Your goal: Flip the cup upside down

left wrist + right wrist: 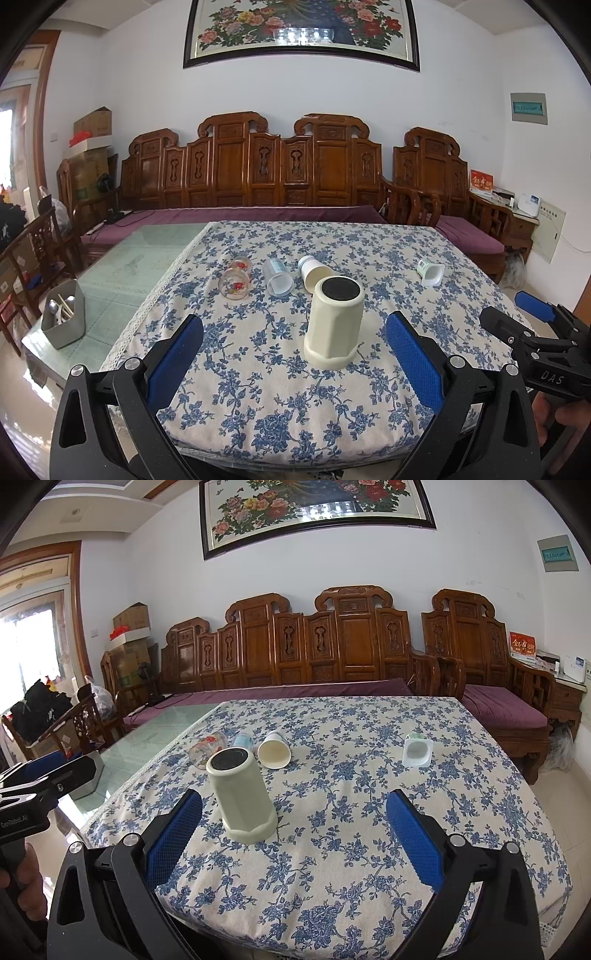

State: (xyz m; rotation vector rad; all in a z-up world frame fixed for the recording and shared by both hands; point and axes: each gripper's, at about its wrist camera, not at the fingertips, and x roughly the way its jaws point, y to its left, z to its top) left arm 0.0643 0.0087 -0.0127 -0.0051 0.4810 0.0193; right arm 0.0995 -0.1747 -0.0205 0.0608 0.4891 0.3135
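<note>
Left hand-held gripper (295, 363): jaws spread wide, empty, short of cream cup (334, 321). Cup stood mouth-down on floral worktop (332, 417), dark base up; flip looked done. Risk: stray nudge toppling tall cup on soft cloth. Behind lay glass cups (236, 277), clear cup (277, 277), paper cup (314, 271), yogurt pot (430, 271); none blocking. Right hand-held gripper (295, 843): likewise wide apart, empty.
</note>
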